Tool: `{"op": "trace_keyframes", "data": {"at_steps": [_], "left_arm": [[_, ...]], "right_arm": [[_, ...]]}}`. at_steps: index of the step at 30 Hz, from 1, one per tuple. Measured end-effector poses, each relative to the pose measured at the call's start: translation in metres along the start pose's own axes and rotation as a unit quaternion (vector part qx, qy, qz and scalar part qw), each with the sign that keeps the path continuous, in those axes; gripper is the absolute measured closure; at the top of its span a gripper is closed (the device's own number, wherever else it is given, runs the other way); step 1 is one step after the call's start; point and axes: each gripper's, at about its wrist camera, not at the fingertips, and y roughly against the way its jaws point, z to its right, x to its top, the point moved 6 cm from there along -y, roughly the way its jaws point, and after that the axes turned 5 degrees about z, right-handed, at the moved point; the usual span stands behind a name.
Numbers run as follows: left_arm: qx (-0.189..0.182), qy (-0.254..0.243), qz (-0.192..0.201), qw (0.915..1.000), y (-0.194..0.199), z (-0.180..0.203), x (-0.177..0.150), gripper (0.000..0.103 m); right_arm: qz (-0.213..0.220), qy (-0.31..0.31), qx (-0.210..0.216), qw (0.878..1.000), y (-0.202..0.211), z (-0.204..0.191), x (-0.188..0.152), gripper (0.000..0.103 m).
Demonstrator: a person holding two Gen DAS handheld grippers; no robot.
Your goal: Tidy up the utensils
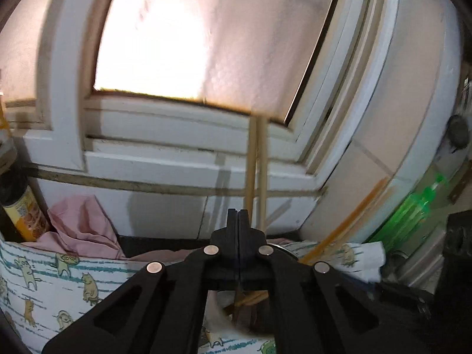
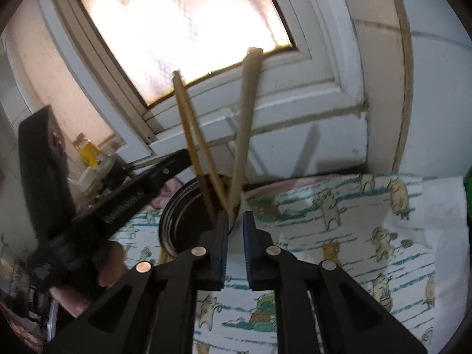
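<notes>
Two pale wooden chopsticks [image 2: 188,129] and a thicker wooden stick [image 2: 246,118] stand tilted in a round dark metal holder [image 2: 165,224] on a cat-print cloth [image 2: 354,221]. My right gripper [image 2: 236,236] hovers just in front of the holder. Its blue pads stand slightly apart with nothing between them. My left gripper [image 2: 184,157] comes in from the left, its tip against the chopsticks. In the left wrist view the left gripper [image 1: 239,215] is shut, its jaws pressed together and empty. The chopsticks [image 1: 255,171] rise just behind it to the right. An orange stick [image 1: 345,224] leans at the right.
A frosted window [image 1: 191,38] with a white frame fills the back. A pink cloth [image 1: 85,224] and a yellow can [image 1: 26,215] sit at the left, a green bottle [image 1: 413,215] at the right. A person's hand [image 2: 112,262] holds the left gripper. Jars [image 2: 88,153] crowd the far left.
</notes>
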Motion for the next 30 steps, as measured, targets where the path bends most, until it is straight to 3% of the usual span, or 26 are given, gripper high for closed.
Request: {"op": "trace_keyframes", "data": {"at_steps": [2, 4, 9, 13, 17, 20, 23, 26, 30], "left_arm": [[0.019, -0.028, 0.033, 0.9989, 0.023, 0.0, 0.002, 0.103], [0.038, -0.052, 0.056, 0.9964, 0.05, 0.004, -0.002, 0.103], [0.121, -0.082, 0.051, 0.9879, 0.092, -0.006, -0.028, 0.097], [0.15, -0.069, 0.019, 0.9861, 0.105, -0.035, -0.053, 0.079], [0.166, -0.053, -0.01, 0.9846, 0.101, -0.07, -0.077, 0.078], [0.143, -0.045, -0.059, 0.9869, 0.077, -0.084, -0.099, 0.078], [0.155, -0.029, -0.101, 0.9823, 0.05, -0.105, -0.111, 0.078], [0.132, 0.009, -0.147, 0.9803, 0.026, -0.12, -0.119, 0.078], [0.135, 0.018, -0.176, 0.9749, 0.007, -0.133, -0.121, 0.079]], "right_arm": [[0.031, 0.013, -0.012, 0.999, 0.007, -0.004, 0.004, 0.09], [0.043, 0.022, 0.004, 0.999, 0.014, -0.01, 0.006, 0.09], [0.096, 0.046, 0.024, 0.994, 0.03, -0.033, 0.007, 0.084], [0.132, 0.049, 0.041, 0.989, 0.03, -0.05, 0.001, 0.077], [0.135, 0.061, 0.062, 0.987, 0.025, -0.065, -0.009, 0.073], [0.129, 0.067, 0.076, 0.986, 0.019, -0.073, -0.013, 0.071], [0.129, 0.073, 0.084, 0.985, 0.014, -0.079, -0.019, 0.071], [0.129, 0.086, 0.082, 0.984, 0.009, -0.085, -0.024, 0.071], [0.128, 0.091, 0.076, 0.985, 0.003, -0.088, -0.028, 0.068]]}}
